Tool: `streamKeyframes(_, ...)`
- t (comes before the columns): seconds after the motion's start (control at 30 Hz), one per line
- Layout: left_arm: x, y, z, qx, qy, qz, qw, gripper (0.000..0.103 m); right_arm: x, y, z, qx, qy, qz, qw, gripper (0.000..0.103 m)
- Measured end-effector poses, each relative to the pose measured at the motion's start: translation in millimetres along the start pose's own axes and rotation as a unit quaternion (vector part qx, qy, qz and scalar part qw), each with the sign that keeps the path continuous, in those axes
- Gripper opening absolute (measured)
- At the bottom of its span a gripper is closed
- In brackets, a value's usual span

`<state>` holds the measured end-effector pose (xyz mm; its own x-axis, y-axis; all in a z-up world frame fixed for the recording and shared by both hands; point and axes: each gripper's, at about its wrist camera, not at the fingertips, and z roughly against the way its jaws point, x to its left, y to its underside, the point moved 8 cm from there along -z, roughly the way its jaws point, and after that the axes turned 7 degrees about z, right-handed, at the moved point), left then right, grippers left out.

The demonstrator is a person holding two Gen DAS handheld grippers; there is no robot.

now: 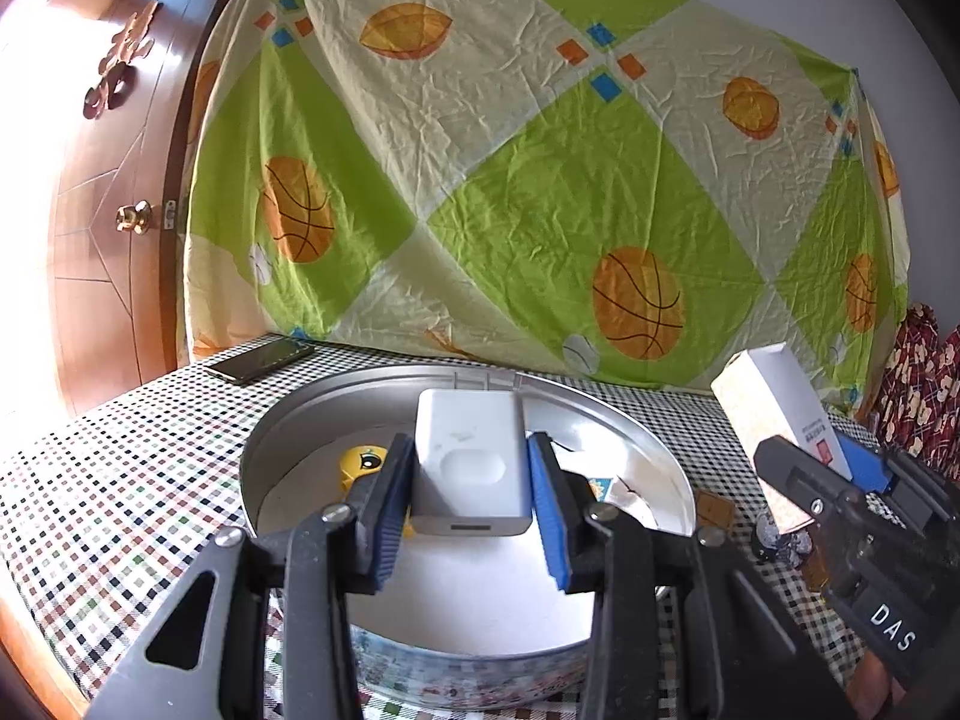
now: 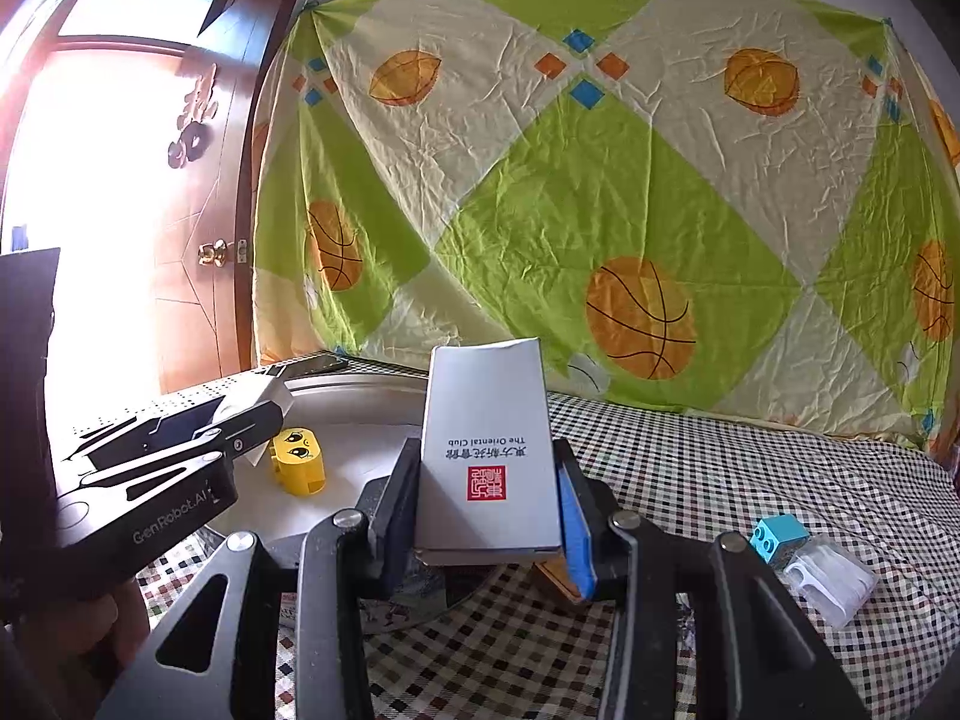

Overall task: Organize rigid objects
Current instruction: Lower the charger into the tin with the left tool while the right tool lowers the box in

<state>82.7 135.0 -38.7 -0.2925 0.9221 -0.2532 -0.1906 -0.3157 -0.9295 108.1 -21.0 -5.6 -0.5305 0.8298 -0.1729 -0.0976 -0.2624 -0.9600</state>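
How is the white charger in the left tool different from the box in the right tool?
The charger is plain white with rounded corners; the box is silvery with sharp edges, printed text and a red stamp. The charger is squat; the box is longer and slimmer. The charger hangs over the round metal tray; the box is at the tray's edge. Both are clamped between blue pads.

Doorway (image 2: 102,180) glare overexposes left; edges perhaps blurred.

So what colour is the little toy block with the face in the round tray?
Yellow toy block with black eyes, clearest in the right wrist view.
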Motion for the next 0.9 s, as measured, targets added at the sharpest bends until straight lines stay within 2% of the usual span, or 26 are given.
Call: streamKeyframes(0.9, 40.4, -2.4, -11.1, 0.016, -0.039, 0.007, 0.9991, 0.037, 33.3, -5.2, -23.6, 0.015, -0.032, 0.022, 0.999, 0.044)
